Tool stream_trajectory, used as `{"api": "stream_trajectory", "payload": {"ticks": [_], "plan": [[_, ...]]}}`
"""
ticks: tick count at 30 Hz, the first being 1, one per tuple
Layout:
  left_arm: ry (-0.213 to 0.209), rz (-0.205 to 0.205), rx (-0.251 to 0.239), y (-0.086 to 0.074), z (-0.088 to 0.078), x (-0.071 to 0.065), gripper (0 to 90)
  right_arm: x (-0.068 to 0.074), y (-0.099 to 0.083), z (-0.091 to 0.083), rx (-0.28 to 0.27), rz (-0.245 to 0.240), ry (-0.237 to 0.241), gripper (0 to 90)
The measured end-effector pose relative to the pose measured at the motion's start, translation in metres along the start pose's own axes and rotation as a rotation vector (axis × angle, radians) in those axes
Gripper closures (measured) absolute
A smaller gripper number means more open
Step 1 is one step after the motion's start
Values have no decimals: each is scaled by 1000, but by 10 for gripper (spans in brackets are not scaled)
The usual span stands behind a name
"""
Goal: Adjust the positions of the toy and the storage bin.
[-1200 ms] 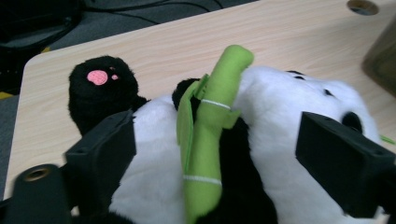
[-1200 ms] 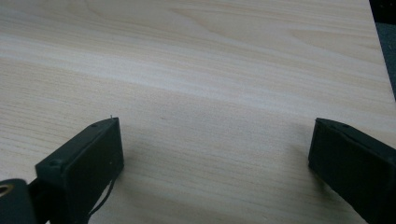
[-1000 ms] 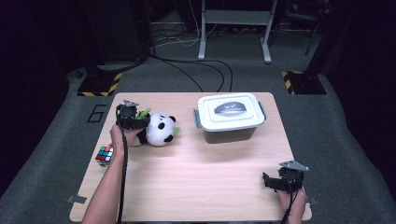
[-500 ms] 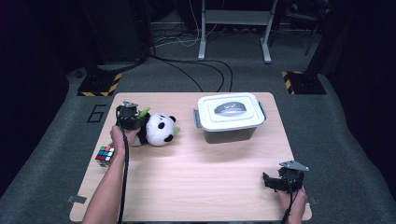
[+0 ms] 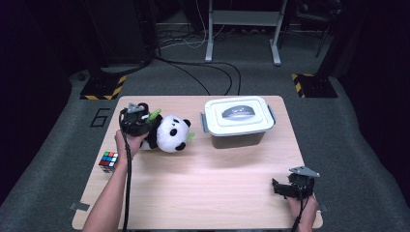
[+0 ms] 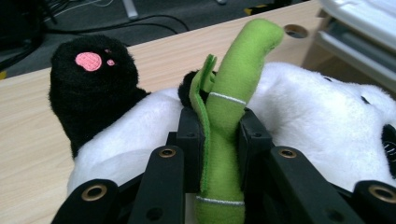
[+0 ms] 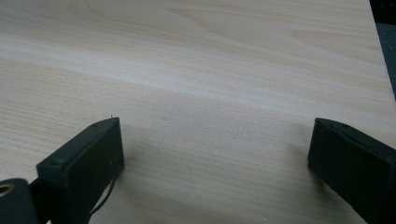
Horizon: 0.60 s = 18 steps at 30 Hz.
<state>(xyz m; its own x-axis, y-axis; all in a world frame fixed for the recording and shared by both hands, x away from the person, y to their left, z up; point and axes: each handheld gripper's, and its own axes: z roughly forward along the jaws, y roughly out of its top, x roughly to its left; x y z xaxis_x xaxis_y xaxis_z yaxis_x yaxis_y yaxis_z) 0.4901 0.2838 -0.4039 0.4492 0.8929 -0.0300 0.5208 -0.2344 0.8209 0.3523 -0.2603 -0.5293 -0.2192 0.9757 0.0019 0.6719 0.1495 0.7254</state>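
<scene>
table holds my lidded box at its far right, panda at far left. left gripper pinches the panda's green stalk between its jaws; right gripper gapes wide over bare wood.

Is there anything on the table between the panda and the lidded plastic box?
Nothing visible. The panda, held by its green bamboo stalk in the left gripper, lies just left of the plastic box, with bare table between them. The box's lid is on.
</scene>
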Motion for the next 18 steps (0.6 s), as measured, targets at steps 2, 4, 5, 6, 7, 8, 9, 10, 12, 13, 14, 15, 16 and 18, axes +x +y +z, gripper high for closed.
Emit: {"api": "stream_trajectory", "payload": {"ticks": [2,4,5,6,7,8,9,10,12,13,14,15,16,18], "plan": [[-20,21,-13,-1,-7,-6,748,0,0,0,0,0,0,28],[-34,42,-23,-3,-13,-11,748,0,0,0,0,0,0,28],[-45,57,-24,-4,-16,-13,748,0,0,0,0,0,0,28],[-55,67,-27,-5,-19,-16,747,0,0,0,0,0,0,28],[-68,77,-32,-7,-22,-20,747,0,0,0,0,0,1,28],[-77,84,-35,-8,-24,-21,747,0,0,0,0,0,0,28],[-89,87,-39,-10,-27,-24,748,0,0,0,0,0,0,28],[-100,90,-42,-12,-29,-25,747,0,0,0,0,0,0,28],[-123,98,-40,-15,-33,-28,747,0,0,0,0,0,0,28],[-131,99,-39,-17,-35,-30,747,0,0,0,0,0,0,28],[-138,104,-44,-19,-36,-31,747,0,0,0,0,0,0,29],[-147,109,-43,-21,-38,-33,747,0,0,0,0,-1,0,29],[-147,109,-43,-21,-38,-33,747,0,0,0,0,0,0,29],[-170,127,-45,-26,-43,-37,746,0,0,0,0,-1,0,29]]}}
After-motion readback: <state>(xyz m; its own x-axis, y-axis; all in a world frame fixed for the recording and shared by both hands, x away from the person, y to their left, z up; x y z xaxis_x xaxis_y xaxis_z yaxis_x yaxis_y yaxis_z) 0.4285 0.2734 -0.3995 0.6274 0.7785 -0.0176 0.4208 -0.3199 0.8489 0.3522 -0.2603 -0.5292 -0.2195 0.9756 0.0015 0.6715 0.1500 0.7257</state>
